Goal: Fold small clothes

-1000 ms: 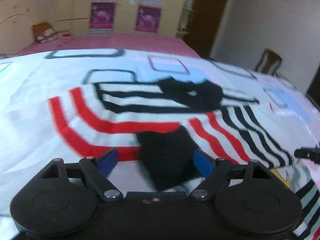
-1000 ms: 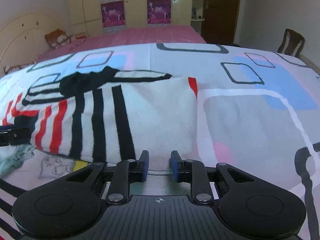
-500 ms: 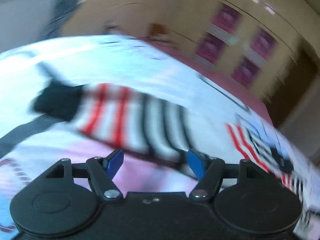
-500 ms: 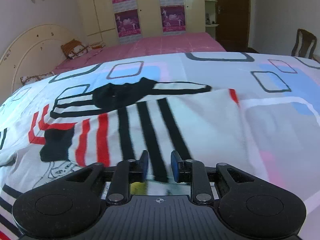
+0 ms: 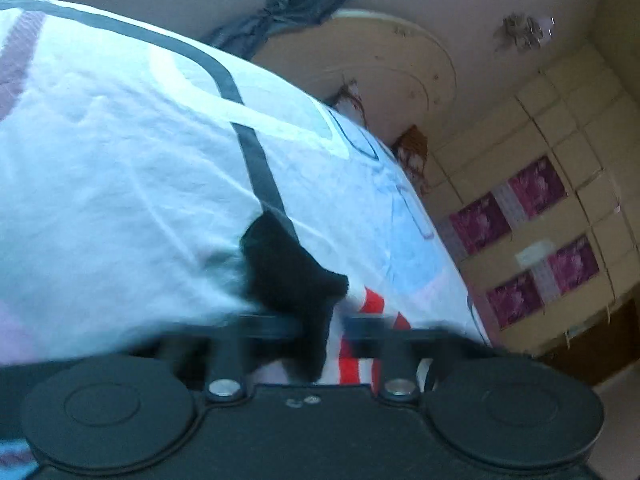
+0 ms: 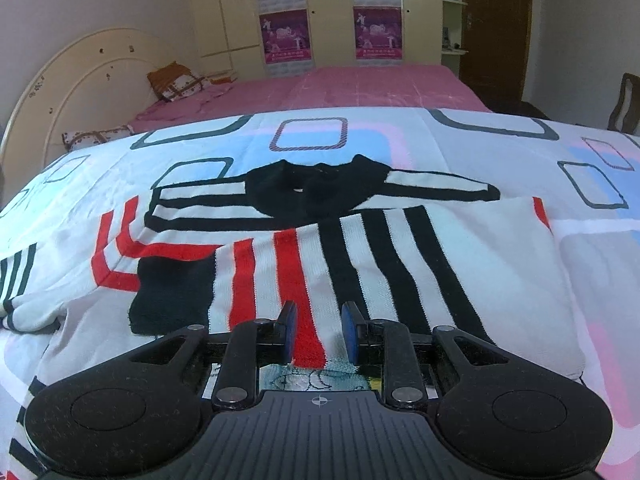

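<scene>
A small white sweater (image 6: 400, 248) with black and red stripes and a black collar (image 6: 316, 188) lies on the patterned bedsheet (image 6: 520, 148). One sleeve is folded across its front, ending in a black cuff (image 6: 172, 292). My right gripper (image 6: 318, 330) hovers just above the sweater's near hem, its jaws a little apart with nothing between them. In the tilted, blurred left wrist view, my left gripper (image 5: 318, 330) is low over a black cuff (image 5: 292, 276) with red stripes (image 5: 356, 352) beside it. The cuff lies between the blurred fingers; whether they grip it is unclear.
A pink bed (image 6: 340, 84) with a cream headboard (image 6: 92, 76) and pillows (image 6: 176, 80) stands behind the sheet. Wardrobes with magenta posters (image 6: 286, 36) line the back wall. A brown door (image 6: 496, 32) and a chair (image 6: 626, 104) are at the right.
The left gripper swung left and tilted sharply, now sitting over a black cuff. The right gripper shifted left along the hem, from the white part to the red and black stripes.
</scene>
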Demonstrator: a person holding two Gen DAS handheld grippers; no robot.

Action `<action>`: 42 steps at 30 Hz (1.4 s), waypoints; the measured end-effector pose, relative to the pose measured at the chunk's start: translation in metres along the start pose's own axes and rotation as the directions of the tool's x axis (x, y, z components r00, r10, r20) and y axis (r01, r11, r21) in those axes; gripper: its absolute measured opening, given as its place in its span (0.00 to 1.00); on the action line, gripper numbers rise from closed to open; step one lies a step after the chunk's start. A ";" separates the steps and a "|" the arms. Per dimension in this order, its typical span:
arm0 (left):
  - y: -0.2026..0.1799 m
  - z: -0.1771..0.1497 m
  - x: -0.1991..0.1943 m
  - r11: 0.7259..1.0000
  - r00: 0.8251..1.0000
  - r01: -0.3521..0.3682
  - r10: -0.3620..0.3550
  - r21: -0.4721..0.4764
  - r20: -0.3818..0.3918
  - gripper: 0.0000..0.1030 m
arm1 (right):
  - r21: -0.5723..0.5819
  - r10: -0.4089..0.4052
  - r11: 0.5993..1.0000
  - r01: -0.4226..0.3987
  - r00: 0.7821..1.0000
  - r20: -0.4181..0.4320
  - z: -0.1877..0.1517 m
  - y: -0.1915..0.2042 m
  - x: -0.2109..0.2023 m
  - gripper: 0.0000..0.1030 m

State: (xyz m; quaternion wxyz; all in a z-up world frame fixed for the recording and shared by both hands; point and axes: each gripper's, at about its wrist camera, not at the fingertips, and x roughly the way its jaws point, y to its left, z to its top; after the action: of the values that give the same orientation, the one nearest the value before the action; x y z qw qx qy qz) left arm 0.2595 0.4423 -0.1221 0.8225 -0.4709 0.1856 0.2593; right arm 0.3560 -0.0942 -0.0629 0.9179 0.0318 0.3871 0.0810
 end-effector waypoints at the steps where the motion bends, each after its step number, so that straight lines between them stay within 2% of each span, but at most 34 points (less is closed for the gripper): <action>1: -0.004 0.000 -0.003 1.000 0.999 0.027 -0.027 0.003 0.033 0.05 | 0.005 -0.005 1.000 0.005 1.000 -0.002 0.000 -0.002 0.000 0.24; 3: -0.022 -0.006 -0.008 0.996 0.995 0.075 -0.078 0.053 0.060 0.05 | 0.014 -0.012 1.000 0.012 1.000 0.000 0.001 -0.005 0.000 0.23; 6: -0.058 -0.019 -0.004 0.977 0.988 0.146 -0.152 0.156 0.024 0.05 | 0.033 -0.019 0.999 0.019 1.000 0.009 0.001 -0.012 -0.004 0.24; 8: -0.085 -0.034 -0.002 0.954 0.980 0.198 -0.197 0.226 -0.029 0.05 | 0.043 -0.023 0.999 0.023 1.000 0.014 0.001 -0.016 -0.005 0.24; 12: -0.142 -0.072 -0.001 0.891 0.950 0.311 -0.284 0.332 -0.129 0.05 | 0.066 -0.026 0.998 0.024 0.999 0.021 0.000 -0.024 -0.009 0.24; 16: -0.184 -0.118 -0.001 0.836 0.924 0.378 -0.316 0.397 -0.216 0.05 | 0.078 -0.022 0.997 0.019 0.999 0.031 -0.002 -0.033 -0.017 0.24; 19: -0.211 -0.156 0.001 0.796 0.916 0.390 -0.287 0.462 -0.279 0.05 | 0.087 -0.023 0.996 0.020 0.999 0.037 -0.004 -0.043 -0.022 0.23; 27: -0.264 -0.250 0.015 0.663 0.870 0.463 -0.212 0.588 -0.446 0.05 | 0.118 -0.052 0.992 0.046 0.997 0.055 -0.005 -0.079 -0.044 0.23; 29: -0.277 -0.275 0.021 0.615 0.861 0.474 -0.176 0.630 -0.476 0.05 | 0.124 -0.062 0.991 0.054 0.996 0.059 -0.006 -0.087 -0.050 0.24; 31: -0.283 -0.295 0.023 0.584 0.848 0.489 -0.145 0.648 -0.509 0.05 | 0.137 -0.069 0.989 0.060 0.996 0.060 -0.006 -0.097 -0.056 0.24; 33: -0.289 -0.321 0.030 0.539 0.826 0.510 -0.088 0.671 -0.557 0.07 | 0.148 -0.076 0.987 0.066 0.995 0.062 -0.006 -0.104 -0.060 0.24; 34: -0.296 -0.334 0.028 0.527 0.814 0.522 -0.072 0.671 -0.577 0.16 | 0.156 -0.079 0.985 0.069 0.995 0.062 -0.007 -0.108 -0.062 0.24; 35: -0.297 -0.343 0.029 0.508 0.803 0.537 -0.062 0.674 -0.593 0.33 | 0.165 -0.076 0.984 0.065 0.995 0.060 -0.007 -0.110 -0.063 0.24; 36: -0.297 -0.352 0.028 0.475 0.794 0.558 -0.067 0.680 -0.604 0.43 | 0.176 -0.074 0.982 0.063 0.996 0.058 -0.007 -0.113 -0.065 0.24; 37: -0.297 -0.360 0.020 0.451 0.784 0.583 -0.092 0.676 -0.614 0.68 | 0.188 -0.081 0.980 0.070 0.995 0.056 -0.007 -0.114 -0.066 0.25; 38: -0.298 -0.364 0.014 0.437 0.766 0.610 -0.112 0.661 -0.633 0.87 | 0.197 -0.086 0.978 0.074 0.995 0.053 -0.007 -0.115 -0.066 0.35; 39: -0.297 -0.365 0.009 0.425 0.754 0.627 -0.121 0.653 -0.645 0.88 | 0.202 -0.083 0.977 0.072 0.995 0.051 -0.007 -0.115 -0.066 0.71; 40: -0.296 -0.363 0.002 0.410 0.760 0.626 -0.129 0.663 -0.638 0.83 | 0.199 -0.069 0.979 0.054 0.995 0.072 -0.007 -0.113 -0.068 0.78; 42: -0.287 -0.348 -0.015 0.386 0.774 0.620 -0.164 0.683 -0.611 0.78 | 0.180 -0.017 0.984 0.001 0.996 0.082 -0.004 -0.107 -0.067 0.77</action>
State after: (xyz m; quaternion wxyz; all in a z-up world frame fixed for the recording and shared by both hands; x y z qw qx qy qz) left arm 0.3987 0.0139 -0.0885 0.9130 -0.0730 0.3511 -0.1945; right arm 0.3201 -0.2112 -0.0314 0.9270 0.1160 0.3544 0.0402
